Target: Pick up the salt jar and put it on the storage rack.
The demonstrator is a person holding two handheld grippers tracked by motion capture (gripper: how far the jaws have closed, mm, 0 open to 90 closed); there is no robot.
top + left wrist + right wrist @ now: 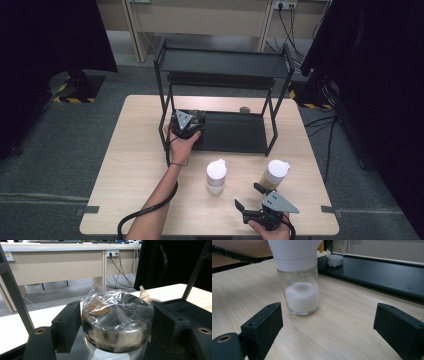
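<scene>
A black two-tier rack (272, 127) stands at the far middle of the table (130, 170). The left gripper (186, 123) reaches its lower shelf at the near-left corner, where a squat round container wrapped in clear film (117, 321) sits between its jaws. In the left gripper view both black pads stand just beside the container's sides with the film at their faces; the jaws are spread partway, and whether either pad presses the wrap cannot be told. The container appears to rest on the shelf, so its placement is judged done or nearly so, with only the release and retreat left.

Two jars wait on the table toward its near edge: a glass jar of white grains with a white cap (216, 176) near the middle, and a jar with tan contents and a white cap (275, 174) toward the near-right. Both are judged not yet shelved. A small dark round object (245, 109) lies at the shelf's far edge.

The left forearm stretches forward from the near edge, hand wrapped over the gripper, jaws pointing roughly level into the rack. The right gripper (250, 196) rests low at the near-right edge, its jaws spread wide and empty, aimed at the white-grain jar (300, 291), which stands well apart from both pads.
</scene>
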